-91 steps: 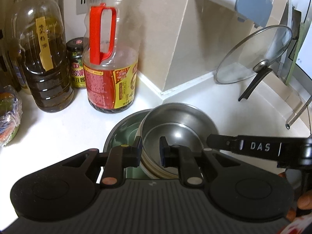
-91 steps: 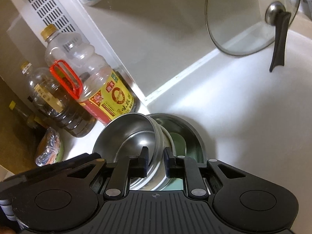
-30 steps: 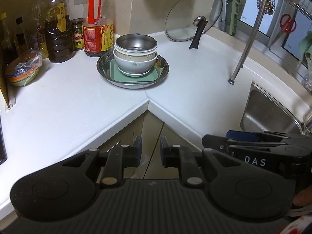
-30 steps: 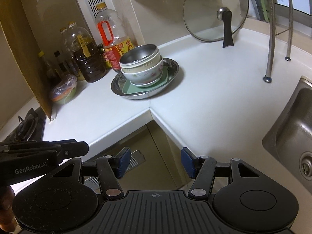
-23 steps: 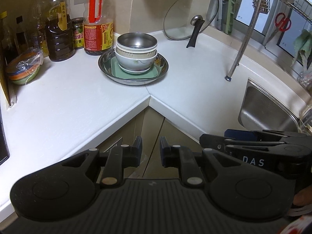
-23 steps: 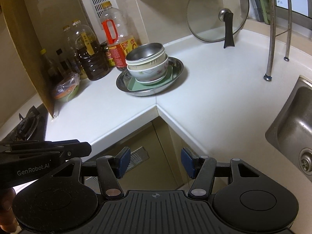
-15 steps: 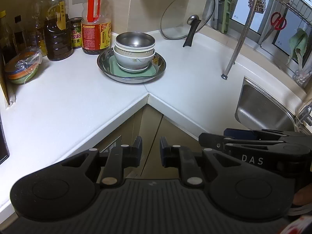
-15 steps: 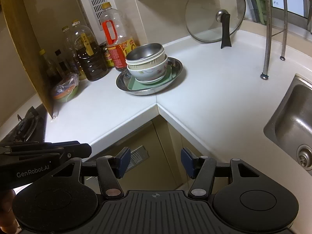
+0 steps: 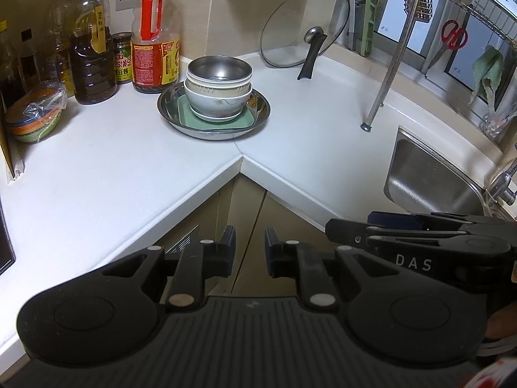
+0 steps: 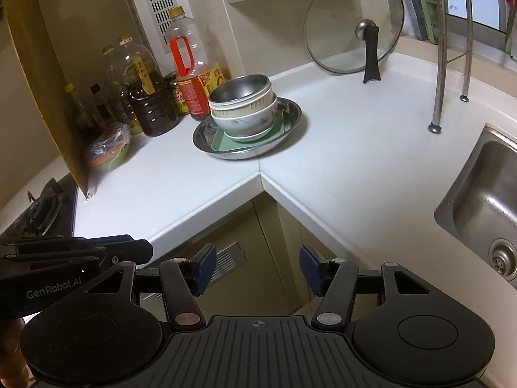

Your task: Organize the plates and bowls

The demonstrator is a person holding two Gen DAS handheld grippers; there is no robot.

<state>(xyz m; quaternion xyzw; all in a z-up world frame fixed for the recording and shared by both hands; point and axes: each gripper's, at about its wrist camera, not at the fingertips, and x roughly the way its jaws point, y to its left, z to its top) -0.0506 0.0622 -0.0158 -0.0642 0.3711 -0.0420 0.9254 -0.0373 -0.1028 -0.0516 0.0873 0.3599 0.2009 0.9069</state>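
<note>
Bowls (image 9: 218, 92) sit nested in one upright stack on a green plate (image 9: 216, 119) inside a steel dish (image 9: 261, 114) at the table's (image 9: 113, 161) inner corner, well ahead of both grippers. Left gripper (image 9: 248, 247) has fingers nearly together, holding nothing; right gripper (image 10: 255, 270) is spread and empty. Neither looks clearly nearer.

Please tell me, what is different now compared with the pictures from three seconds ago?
Both grippers have pulled back from the stacked bowls. The right gripper, whose jaws were around the steel bowl's rim, has let go and stands open. The left gripper kept its narrow gap and holds nothing. The bowls stay nested on the green plate in the steel dish; bottles and glass lid unmoved.
</note>
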